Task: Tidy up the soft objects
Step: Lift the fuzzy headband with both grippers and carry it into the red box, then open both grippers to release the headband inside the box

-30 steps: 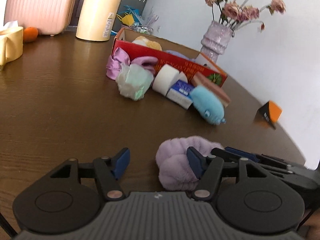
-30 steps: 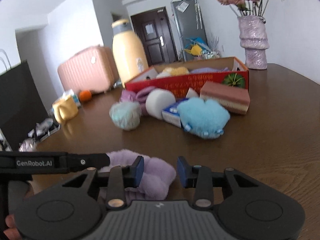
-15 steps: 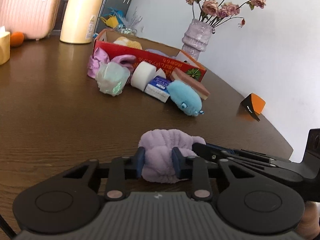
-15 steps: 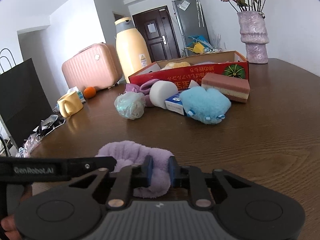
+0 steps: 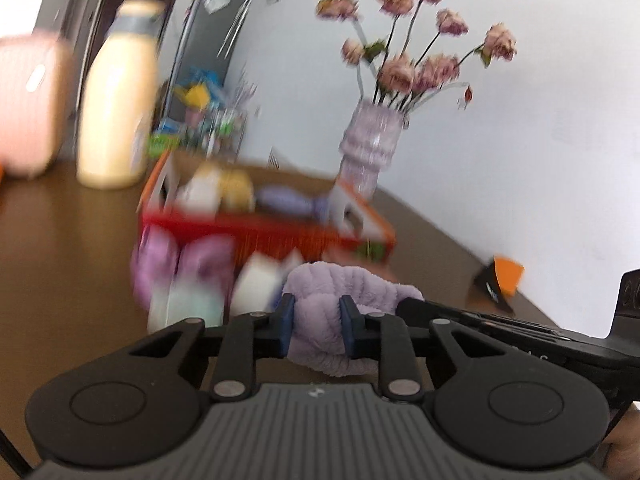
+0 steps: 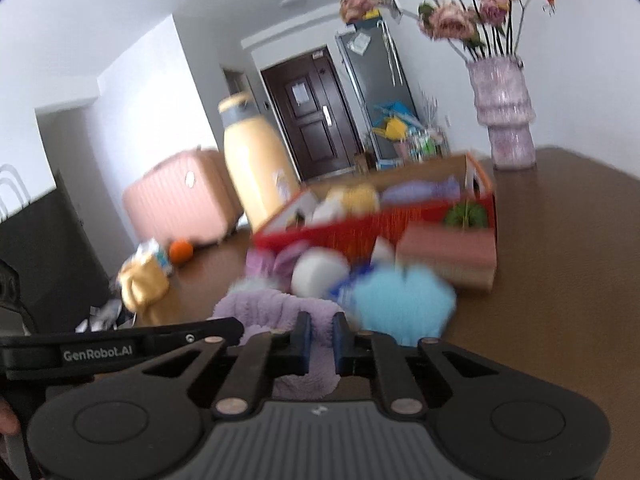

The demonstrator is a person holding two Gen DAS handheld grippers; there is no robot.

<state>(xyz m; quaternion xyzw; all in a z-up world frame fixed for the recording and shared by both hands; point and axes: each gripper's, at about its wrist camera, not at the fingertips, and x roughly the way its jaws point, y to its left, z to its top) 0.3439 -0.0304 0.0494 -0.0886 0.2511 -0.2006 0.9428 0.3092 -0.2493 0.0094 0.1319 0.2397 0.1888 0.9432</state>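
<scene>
Together, a fluffy lilac headband (image 5: 320, 320) is gripped from both sides, raised in front of the red box (image 5: 256, 228): the left gripper (image 5: 316, 326) is still tightening on one part, while the right gripper (image 6: 320, 336) is still tightening on another.

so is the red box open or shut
Open. The red box has no lid over it, and a yellow plush and purple cloth show inside.
</scene>
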